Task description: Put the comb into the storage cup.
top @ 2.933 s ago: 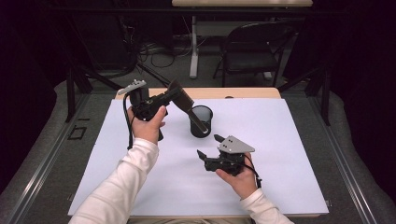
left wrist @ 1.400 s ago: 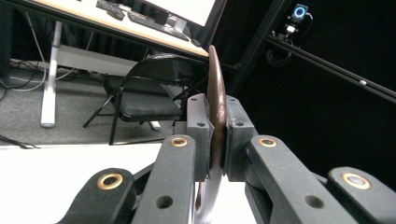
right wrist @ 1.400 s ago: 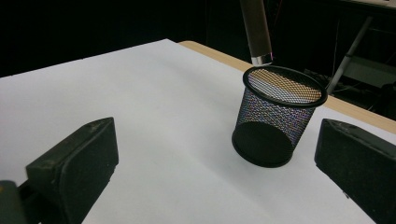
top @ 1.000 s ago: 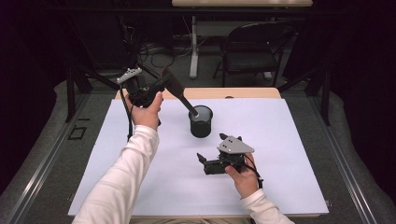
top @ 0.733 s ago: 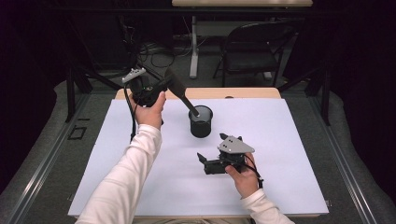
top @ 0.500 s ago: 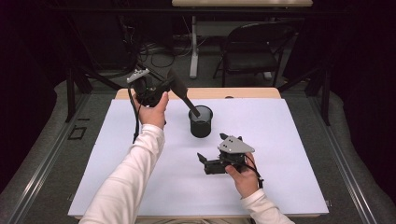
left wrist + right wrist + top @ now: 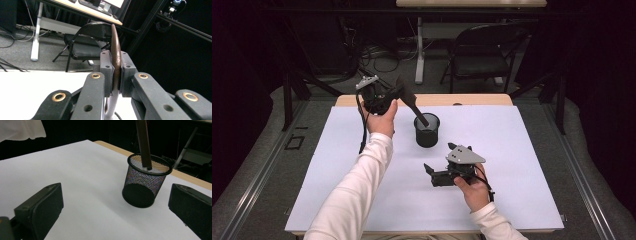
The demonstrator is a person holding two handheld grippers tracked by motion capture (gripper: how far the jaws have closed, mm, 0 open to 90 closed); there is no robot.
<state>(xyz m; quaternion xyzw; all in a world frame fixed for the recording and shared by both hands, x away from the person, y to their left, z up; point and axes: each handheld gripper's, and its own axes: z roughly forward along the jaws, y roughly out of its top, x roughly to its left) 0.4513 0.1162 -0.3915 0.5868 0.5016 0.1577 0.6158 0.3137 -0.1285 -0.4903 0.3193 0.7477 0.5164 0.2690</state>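
Jaws of my left gripper [image 7: 398, 94]: clamped on the flat head of a dark spatula [image 7: 412, 105], handle end dipped inside the black mesh cup [image 7: 427, 131] at mid-worktop [image 7: 337, 175]. Jaws of my right gripper [image 7: 432, 172]: spread wide, holding nothing, near the cup.

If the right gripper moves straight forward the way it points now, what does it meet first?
Probably the black mesh cup, which stands ahead between the open jaws of the right gripper; only bare white table cover lies before it.
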